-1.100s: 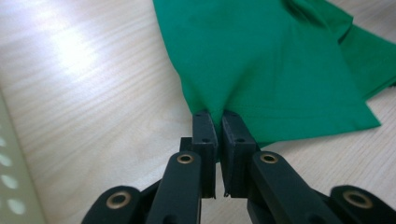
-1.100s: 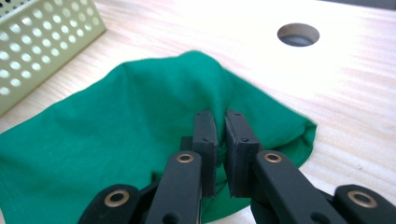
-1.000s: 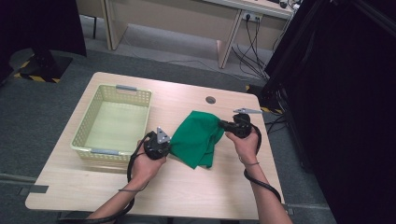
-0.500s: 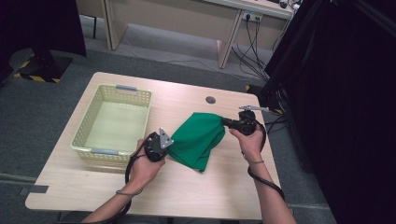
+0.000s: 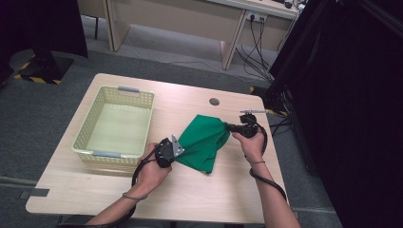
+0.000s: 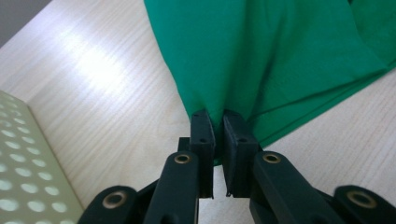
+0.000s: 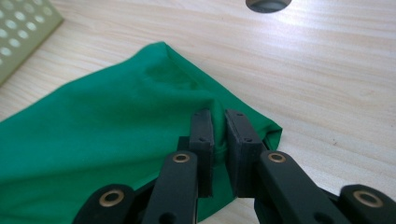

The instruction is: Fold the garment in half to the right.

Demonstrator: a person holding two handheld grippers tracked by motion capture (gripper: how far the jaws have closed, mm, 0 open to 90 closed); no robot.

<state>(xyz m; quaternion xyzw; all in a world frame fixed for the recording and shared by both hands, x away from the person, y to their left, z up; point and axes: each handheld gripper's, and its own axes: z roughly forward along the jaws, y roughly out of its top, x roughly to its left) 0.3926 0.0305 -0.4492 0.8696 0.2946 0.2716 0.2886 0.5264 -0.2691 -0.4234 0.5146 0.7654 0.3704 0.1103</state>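
I hold the green cloth point(image 5: 202, 142) stretched just right of the basket point(image 5: 116, 124), partly resting on the table point(image 5: 228, 190). Left tool point(image 6: 218, 125) pinches the cloth's near-basket edge; right tool point(image 7: 219, 122) pinches the far corner; both sets of jaws have just been easing apart a little, fabric between them. Risk, as I judge it: a thin bite slips if I pull harder, and the cloth drops crumpled short of the basket

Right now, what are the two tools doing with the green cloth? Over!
Left tool shut on green cloth, near edge. Right tool shut on its far edge. Cloth held between them over the table. Yellow basket sits left, nothing blocking. Over.
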